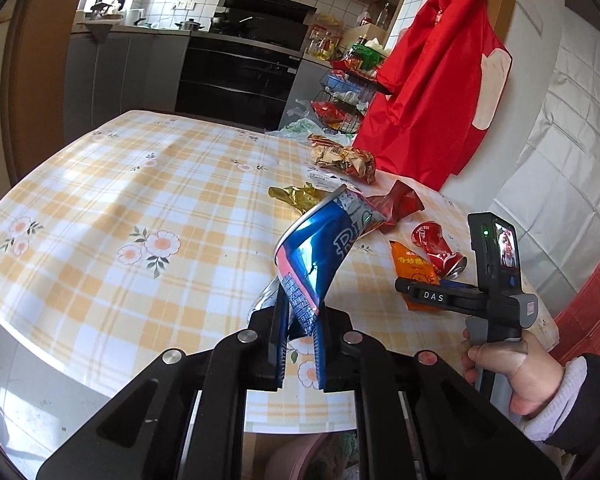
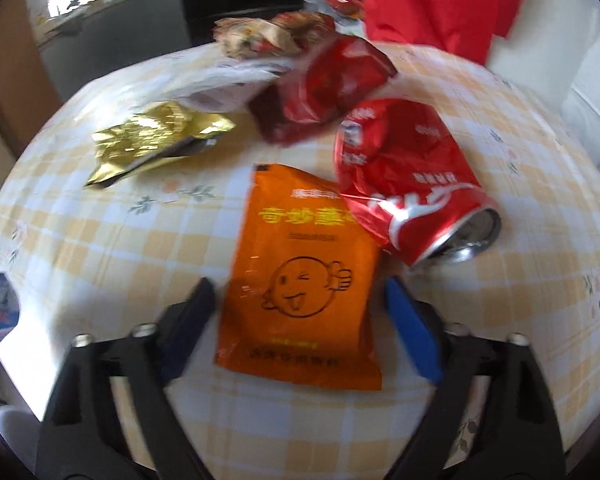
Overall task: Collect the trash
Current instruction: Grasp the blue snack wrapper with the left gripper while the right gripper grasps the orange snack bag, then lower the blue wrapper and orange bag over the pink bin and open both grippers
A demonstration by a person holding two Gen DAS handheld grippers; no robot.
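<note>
My left gripper is shut on a crushed blue can, held tilted above the near edge of the checked table. In the right wrist view my right gripper is open and points down at an orange packet that lies flat between its blue pads; the pads stand just off the packet's edges. A crushed red cola can lies right of the packet. Behind them lie a gold wrapper, a dark red wrapper and a crumpled snack bag.
A person's hand holds the right gripper's handle at the table's right edge. A red cloth hangs behind the table against a white quilted surface. A wire rack with packets stands beyond the far edge, kitchen cabinets behind it.
</note>
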